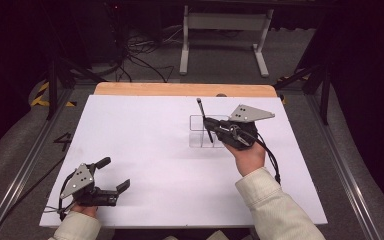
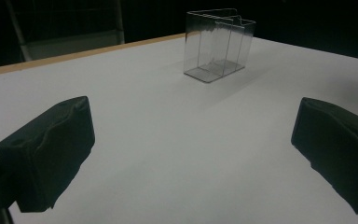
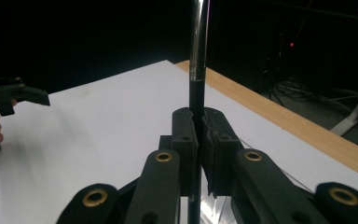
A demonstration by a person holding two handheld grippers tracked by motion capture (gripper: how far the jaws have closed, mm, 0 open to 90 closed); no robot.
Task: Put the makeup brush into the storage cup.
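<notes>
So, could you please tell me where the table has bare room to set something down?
The widest free patch lies between the left gripper and the clear holder, across the middle of the white table. The far left strip up to the wooden edge is bare too. It is crowded where the right gripper holds the pen at the holder.

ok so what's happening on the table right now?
A person holds a gripper in each hand. The right gripper is shut on a pen, held roughly upright over a clear plastic organizer with compartments, apparently to drop it in. The left gripper waits open near the table's front left corner, holding nothing.
</notes>
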